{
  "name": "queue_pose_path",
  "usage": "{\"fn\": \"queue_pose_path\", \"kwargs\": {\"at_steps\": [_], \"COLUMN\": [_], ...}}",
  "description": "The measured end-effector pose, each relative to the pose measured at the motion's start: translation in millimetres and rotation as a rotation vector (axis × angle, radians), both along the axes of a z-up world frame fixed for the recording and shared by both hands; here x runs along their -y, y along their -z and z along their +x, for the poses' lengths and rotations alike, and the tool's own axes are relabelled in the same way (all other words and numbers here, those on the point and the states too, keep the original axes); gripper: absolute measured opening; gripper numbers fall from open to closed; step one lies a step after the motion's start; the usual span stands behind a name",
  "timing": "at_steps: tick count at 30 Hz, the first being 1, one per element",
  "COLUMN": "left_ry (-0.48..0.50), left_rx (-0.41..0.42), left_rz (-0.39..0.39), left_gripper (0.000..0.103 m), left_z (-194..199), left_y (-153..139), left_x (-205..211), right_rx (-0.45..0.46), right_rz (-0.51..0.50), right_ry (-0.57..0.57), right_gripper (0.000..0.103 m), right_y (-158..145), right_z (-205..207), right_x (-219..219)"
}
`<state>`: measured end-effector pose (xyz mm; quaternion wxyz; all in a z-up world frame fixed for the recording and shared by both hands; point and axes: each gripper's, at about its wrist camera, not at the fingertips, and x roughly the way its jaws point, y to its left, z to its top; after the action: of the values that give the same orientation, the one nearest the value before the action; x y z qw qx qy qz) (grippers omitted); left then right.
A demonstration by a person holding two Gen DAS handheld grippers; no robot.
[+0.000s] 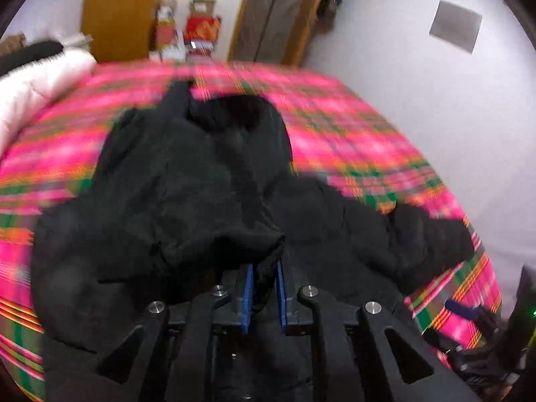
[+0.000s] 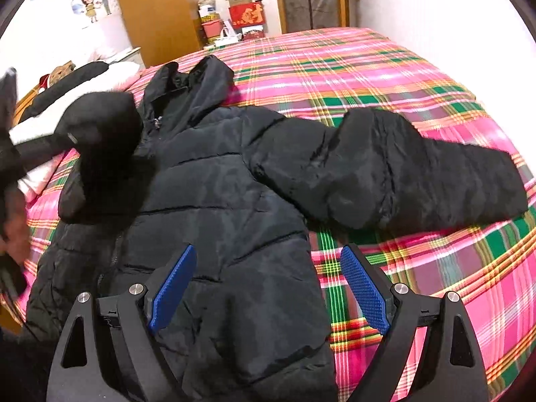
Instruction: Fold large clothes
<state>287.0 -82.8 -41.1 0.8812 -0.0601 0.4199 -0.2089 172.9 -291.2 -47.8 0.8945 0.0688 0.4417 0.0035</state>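
A black hooded puffer jacket [image 2: 217, 201] lies front up on a pink plaid bed sheet [image 2: 385, 77]. Its hood [image 2: 201, 80] points to the far side. One sleeve [image 2: 418, 174] stretches out flat to the right. The other sleeve [image 2: 100, 134] is lifted over the jacket's left side. In the left wrist view my left gripper [image 1: 264, 268] is shut on that sleeve's cuff [image 1: 234, 234], with black cloth bunched between the blue pads [image 1: 248, 294]. My right gripper [image 2: 268, 251] hovers open above the jacket's lower right part, nothing between its pads.
White and black padded clothes [image 2: 83, 80] are piled at the bed's left end. A wooden wardrobe [image 2: 157, 10] and stacked boxes [image 2: 244, 13] stand beyond the bed. A white wall [image 2: 435, 6] runs along the right side. A person's hand [image 2: 13, 234] shows at the left edge.
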Motion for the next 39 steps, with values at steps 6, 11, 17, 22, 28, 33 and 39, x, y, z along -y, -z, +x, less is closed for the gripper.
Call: {"fn": "queue_pose_path", "kwargs": {"at_steps": [6,11,17,22,28,33,39], "left_ry": [0.085,0.148,0.119,-0.116,-0.342,-0.374,-0.354], "left_rx": [-0.129,-0.119,0.008,0.099,0.052,0.001,-0.049], "left_rz": [-0.098,-0.157,-0.161,-0.036,0.027,0.074,0.127], "left_gripper": [0.064,0.075,0.075,0.075,0.069,0.069,0.071], "left_z": [11.8,2.4,-21.7,-12.1,25.9,63.4,78.4], "left_y": [40.5,26.4,-25.3,-36.4,-4.9,28.1,77.8], "left_x": [14.5,21.0,-23.1,-97.5,-170.1,-183.6,-169.6], "right_rx": [-0.006,0.008,0.056,0.062,0.033,-0.056,-0.063], "right_rz": [0.017,0.019,0.031,0.032,-0.013,-0.063,-0.061], "right_ry": [0.006,0.01,-0.003,-0.083,-0.178,-0.142,-0.146], "right_gripper": [0.088,0.088,0.088,0.087,0.063,0.057,0.057], "right_y": [6.7,4.4,-14.7,-19.8,1.3,46.8,75.5], "right_z": [0.7,-1.5,-1.0,22.9,94.8,149.8,156.6], "right_x": [3.2,3.9,-3.6,-34.3,-79.9,-83.0,-71.7]}}
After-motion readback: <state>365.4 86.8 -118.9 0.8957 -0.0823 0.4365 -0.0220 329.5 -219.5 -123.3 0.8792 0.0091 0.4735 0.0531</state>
